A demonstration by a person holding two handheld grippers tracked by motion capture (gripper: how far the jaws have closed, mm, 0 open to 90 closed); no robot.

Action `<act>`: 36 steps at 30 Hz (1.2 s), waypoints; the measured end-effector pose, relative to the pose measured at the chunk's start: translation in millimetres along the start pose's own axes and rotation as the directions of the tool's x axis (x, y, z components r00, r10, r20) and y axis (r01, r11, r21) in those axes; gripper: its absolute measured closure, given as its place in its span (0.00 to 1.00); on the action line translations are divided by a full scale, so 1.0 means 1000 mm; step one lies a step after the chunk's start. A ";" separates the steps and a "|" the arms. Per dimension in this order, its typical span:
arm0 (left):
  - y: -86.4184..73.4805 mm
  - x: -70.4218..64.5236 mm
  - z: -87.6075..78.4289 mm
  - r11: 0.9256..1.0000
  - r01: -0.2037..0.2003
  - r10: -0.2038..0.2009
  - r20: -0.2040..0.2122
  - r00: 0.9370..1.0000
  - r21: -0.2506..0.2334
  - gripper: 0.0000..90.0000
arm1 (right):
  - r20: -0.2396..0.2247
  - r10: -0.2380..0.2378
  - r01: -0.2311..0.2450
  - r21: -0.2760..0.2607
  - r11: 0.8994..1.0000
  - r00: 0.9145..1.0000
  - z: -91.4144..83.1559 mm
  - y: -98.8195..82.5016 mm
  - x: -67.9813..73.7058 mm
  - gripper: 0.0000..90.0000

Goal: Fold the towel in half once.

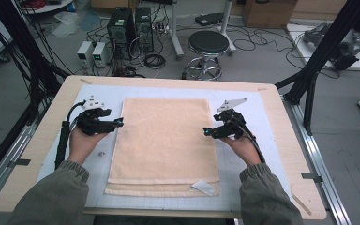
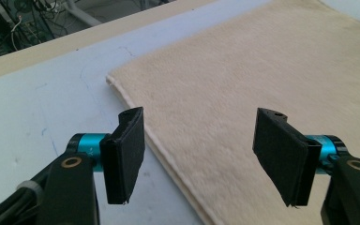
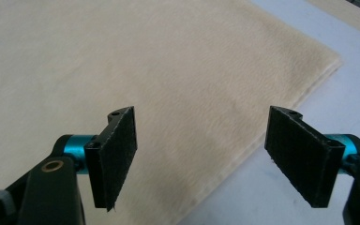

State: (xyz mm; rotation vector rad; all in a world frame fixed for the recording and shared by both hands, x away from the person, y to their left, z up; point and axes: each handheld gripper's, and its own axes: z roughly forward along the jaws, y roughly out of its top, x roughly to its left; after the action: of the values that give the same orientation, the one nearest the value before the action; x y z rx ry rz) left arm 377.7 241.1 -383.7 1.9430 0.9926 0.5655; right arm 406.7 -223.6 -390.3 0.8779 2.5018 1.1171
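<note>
A cream towel [image 1: 164, 140] lies folded flat on a pale blue mat [image 1: 96, 96], its layered edges stepped at the near end, where a white label [image 1: 202, 187] sticks out. My left gripper [image 1: 119, 123] hovers at the towel's left edge, pointing inward. In the left gripper view the left gripper [image 2: 201, 159] is open, with the towel [image 2: 262, 70] edge below the gap and nothing between the pads. My right gripper [image 1: 207, 132] hovers at the towel's right edge. In the right gripper view the right gripper [image 3: 204, 159] is open over the towel [image 3: 122, 56] edge, holding nothing.
The mat covers a wooden table [image 1: 51, 117] with bare margins on both sides. Beyond the far edge stand a black stool [image 1: 208, 44], computer towers [image 1: 122, 23] and floor cables. Black frame posts [image 1: 318, 61] rise at the right, and cables hang at the left.
</note>
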 end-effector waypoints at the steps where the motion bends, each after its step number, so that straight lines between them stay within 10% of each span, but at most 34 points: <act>1: -0.004 -0.002 -0.005 1.000 -0.009 0.009 0.004 1.000 -0.003 0.39 | -0.002 -0.003 0.003 -0.001 1.000 1.000 -0.004 -0.003 0.004 0.27; 8: -0.035 -0.023 -0.032 0.999 -0.054 0.054 0.032 0.998 0.003 0.36 | -0.012 -0.048 0.048 0.041 0.998 0.999 -0.027 -0.020 0.031 0.19; 19: -0.064 -0.060 -0.051 0.995 -0.096 0.097 0.109 0.989 -0.018 0.37 | -0.023 -0.128 0.127 -0.059 0.990 0.991 -0.033 -0.048 0.071 0.26; 27: -0.076 -0.078 -0.043 0.978 -0.204 0.193 0.198 0.961 0.033 0.61 | -0.139 -0.151 0.154 0.012 0.988 0.979 -0.014 -0.067 0.083 0.58; 32: -0.084 -0.082 -0.031 0.960 -0.261 0.224 0.282 0.933 0.102 0.78 | -0.168 -0.143 0.150 0.032 0.988 0.975 -0.008 -0.070 0.081 0.75; 36: -0.083 -0.085 -0.030 0.958 -0.270 0.238 0.262 0.935 0.096 0.91 | -0.172 -0.166 0.175 0.036 0.984 0.971 -0.008 -0.069 0.084 0.88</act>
State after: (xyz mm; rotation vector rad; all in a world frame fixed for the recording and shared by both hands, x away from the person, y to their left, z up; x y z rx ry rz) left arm 272.2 212.5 -439.3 2.2148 0.6375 0.3934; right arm 309.0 -211.8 -435.9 0.5880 2.6934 1.1176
